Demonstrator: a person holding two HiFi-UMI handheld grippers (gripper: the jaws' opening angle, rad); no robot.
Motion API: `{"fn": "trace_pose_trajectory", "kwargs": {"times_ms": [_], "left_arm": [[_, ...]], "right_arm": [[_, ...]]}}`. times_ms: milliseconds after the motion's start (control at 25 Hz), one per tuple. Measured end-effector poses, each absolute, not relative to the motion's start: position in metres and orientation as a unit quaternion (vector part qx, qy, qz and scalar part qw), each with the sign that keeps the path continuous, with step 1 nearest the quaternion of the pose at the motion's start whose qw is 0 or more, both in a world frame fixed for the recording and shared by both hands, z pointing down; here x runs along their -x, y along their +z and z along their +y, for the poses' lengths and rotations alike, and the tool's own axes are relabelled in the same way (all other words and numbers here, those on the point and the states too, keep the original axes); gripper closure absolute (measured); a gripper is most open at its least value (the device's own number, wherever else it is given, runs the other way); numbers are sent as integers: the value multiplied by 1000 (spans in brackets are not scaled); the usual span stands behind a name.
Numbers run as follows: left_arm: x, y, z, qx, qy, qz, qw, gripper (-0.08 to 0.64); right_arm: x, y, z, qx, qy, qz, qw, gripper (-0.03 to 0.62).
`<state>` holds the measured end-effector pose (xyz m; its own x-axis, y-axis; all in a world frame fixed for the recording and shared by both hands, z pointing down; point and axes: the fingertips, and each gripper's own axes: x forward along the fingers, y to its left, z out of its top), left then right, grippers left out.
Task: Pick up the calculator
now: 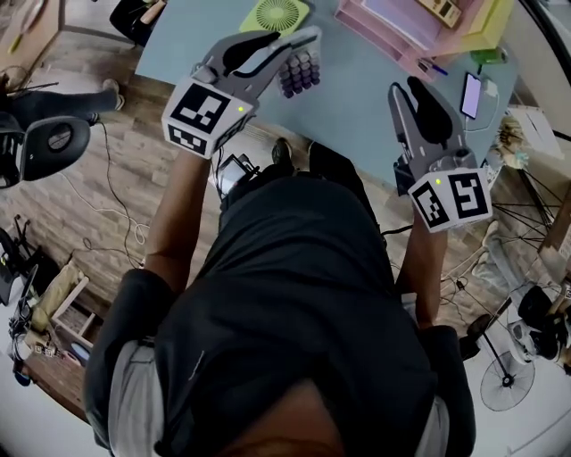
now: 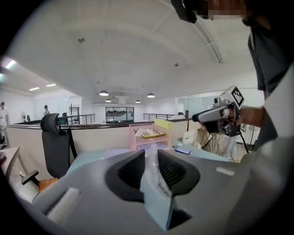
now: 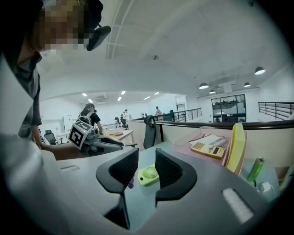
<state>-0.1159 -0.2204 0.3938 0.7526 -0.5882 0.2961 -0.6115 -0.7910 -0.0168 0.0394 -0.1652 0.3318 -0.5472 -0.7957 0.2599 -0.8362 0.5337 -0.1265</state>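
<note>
- Calculator (image 1: pixel 441 9), head view: it lies in the pink tray (image 1: pixel 361 20), well ahead of my right gripper (image 1: pixel 406 87), not yet lifted.
- Left gripper view: my left gripper (image 2: pixel 151 156) is clenched on a clear bag (image 2: pixel 156 179), a grip that only this view shows.
- Right gripper view: jaws released and empty, with the calculator ahead and to the right.

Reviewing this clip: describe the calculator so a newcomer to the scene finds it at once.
On the pale blue table, look to the far edge for the pink tray. The calculator lies flat in it: a yellow keypad slab, beside white paper and left of the upright yellow board.
</note>
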Motion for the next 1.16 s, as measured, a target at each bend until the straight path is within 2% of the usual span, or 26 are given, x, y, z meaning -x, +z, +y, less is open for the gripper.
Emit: {"fn": "trace_pose_trajectory", "kwargs": {"times_ms": [440,1160], "left_arm": [[156,327,-195,-936,99,-338,-18,411],[166,286,-153,-940,81,-332,-24,411]], "right_arm": [[-35,314,-143,-498,92,-858,90,479],[-34,297,-119,-511,69,-853,79,479]]}}
